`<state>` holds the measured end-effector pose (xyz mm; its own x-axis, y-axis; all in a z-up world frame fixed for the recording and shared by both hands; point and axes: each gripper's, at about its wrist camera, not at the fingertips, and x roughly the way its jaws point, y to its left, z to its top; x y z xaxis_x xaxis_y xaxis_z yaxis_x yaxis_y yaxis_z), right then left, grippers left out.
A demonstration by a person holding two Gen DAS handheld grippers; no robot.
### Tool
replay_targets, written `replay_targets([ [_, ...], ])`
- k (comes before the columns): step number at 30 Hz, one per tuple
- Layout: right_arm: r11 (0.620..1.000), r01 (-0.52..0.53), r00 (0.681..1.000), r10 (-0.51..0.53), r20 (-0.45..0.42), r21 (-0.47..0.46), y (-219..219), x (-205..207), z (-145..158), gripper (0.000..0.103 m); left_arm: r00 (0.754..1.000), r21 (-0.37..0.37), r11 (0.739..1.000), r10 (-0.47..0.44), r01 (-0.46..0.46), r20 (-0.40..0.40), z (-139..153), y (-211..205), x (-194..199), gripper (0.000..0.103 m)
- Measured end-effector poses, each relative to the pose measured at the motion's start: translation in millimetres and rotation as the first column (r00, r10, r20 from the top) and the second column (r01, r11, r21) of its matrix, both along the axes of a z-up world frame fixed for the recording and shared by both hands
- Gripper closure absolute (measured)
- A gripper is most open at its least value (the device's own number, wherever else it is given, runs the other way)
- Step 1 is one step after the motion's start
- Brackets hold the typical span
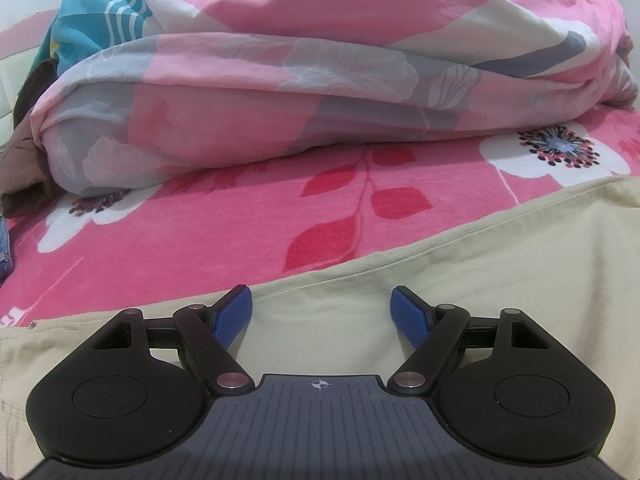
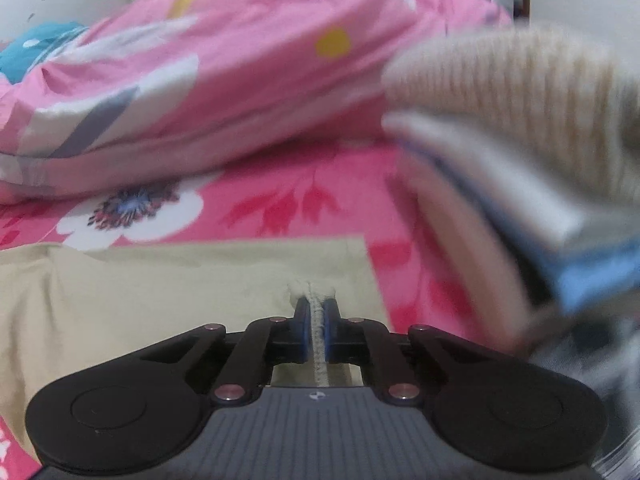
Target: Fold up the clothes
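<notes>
A beige garment [image 1: 460, 272] lies flat on the pink flowered bedsheet [image 1: 200, 232]. My left gripper [image 1: 322, 312] hovers just over it, its blue pads [image 1: 234, 316] standing wide apart with nothing between them. In the right wrist view the same beige garment [image 2: 160, 288] spreads across the lower left. My right gripper [image 2: 316, 316] is shut on a pinched ridge of its cloth [image 2: 318, 344], close to the garment's right edge.
A rolled pink, grey and white quilt [image 1: 300, 92] lies across the back of the bed. A stack of folded clothes [image 2: 520, 128], ribbed beige on top with blue beneath, sits blurred at the right. Brown cloth [image 1: 24, 152] lies at the far left.
</notes>
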<state>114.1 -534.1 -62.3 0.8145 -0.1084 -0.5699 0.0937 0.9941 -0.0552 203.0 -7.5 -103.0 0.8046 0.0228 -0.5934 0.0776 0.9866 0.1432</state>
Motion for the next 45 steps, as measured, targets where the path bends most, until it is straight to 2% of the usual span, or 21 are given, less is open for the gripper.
replay_targets([
  [3,0.994,0.004,1.000,-0.002,0.019,-0.109,12.4,10.3,12.7,0.097,1.000,0.003,1.000,0.000,0.000,0.002,-0.1,-0.3,-0.4,0.025],
  [6,0.985,0.014,1.000,-0.011,0.023,-0.169,17.9,26.2,17.5,0.097,1.000,0.001,1.000,0.000,0.000,0.002,-0.1,0.0,-0.4,0.025],
  [16,0.972,0.049,0.999,-0.051,-0.005,-0.231,28.3,76.6,2.2,0.097,1.000,-0.002,1.000,0.000,0.000,0.003,-0.1,0.7,-0.8,0.025],
  [30,0.978,0.054,0.991,-0.078,-0.111,-0.202,19.5,107.2,-55.2,0.097,1.000,-0.006,1.000,0.000,0.000,0.005,-0.4,2.0,-0.6,0.024],
  [33,0.985,0.084,0.988,-0.102,-0.113,-0.151,9.8,108.3,-53.1,0.089,1.000,-0.007,1.000,0.000,0.000,0.005,-0.3,1.8,-0.5,0.024],
  [34,0.986,0.103,0.986,-0.119,-0.114,-0.133,5.5,107.8,-51.4,0.076,1.000,-0.007,1.000,0.000,0.000,0.004,-0.3,1.9,-0.4,0.024],
  [35,0.985,0.124,0.984,-0.137,-0.114,-0.118,0.6,106.2,-49.1,0.071,1.000,-0.008,1.000,0.000,0.000,0.004,-0.3,2.0,-0.4,0.024],
  [39,0.983,0.169,0.978,-0.176,-0.115,-0.064,-15.7,94.6,-38.8,0.070,1.000,-0.011,1.000,0.000,0.000,0.004,-0.4,2.3,-0.2,0.024],
  [42,0.963,0.216,0.968,-0.232,-0.092,-0.164,-14.9,85.3,-32.5,0.067,1.000,-0.012,1.000,0.000,0.000,0.003,-0.3,2.3,-0.2,0.024],
  [45,0.960,0.233,0.965,-0.248,-0.088,-0.158,-21.5,70.6,-24.0,0.068,1.000,-0.012,1.000,0.000,0.000,0.003,-0.2,2.3,0.0,0.024],
])
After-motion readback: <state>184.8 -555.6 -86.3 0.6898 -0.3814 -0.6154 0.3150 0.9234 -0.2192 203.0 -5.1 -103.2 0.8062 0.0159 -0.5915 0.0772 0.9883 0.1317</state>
